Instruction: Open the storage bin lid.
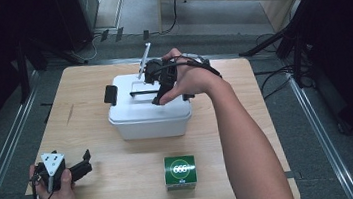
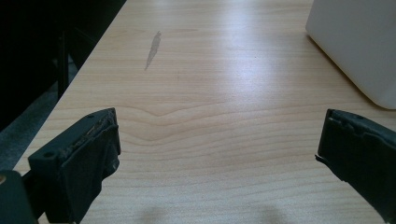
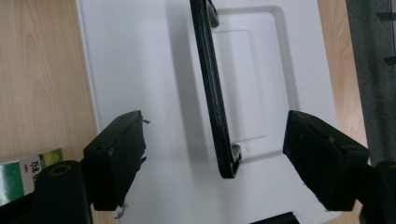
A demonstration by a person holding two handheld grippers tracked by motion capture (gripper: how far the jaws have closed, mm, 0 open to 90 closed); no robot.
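Note:
A white lidded box (image 1: 149, 117) stands on the middle of the wooden table (image 1: 124, 186). Its thin black handle (image 1: 144, 91) is raised off the lid. My right gripper (image 1: 159, 89) hangs over the lid, pointing down. In the right gripper view the handle (image 3: 215, 93) rises between the two jaws of that gripper (image 3: 215, 154); the jaws stand open, with a gap on either side of the handle. My left gripper (image 1: 87, 162) rests at the table's front left, open (image 2: 219, 144), with bare wood between its jaws. The box's corner (image 2: 359, 42) shows at the upper right of the left gripper view.
A small green carton (image 1: 179, 171) stands near the front edge, right of centre, and shows also as a carton edge (image 3: 28, 175) in the right gripper view. A black latch (image 1: 110, 95) sits on the box's left end. Cables and stands lie on the floor beyond the table.

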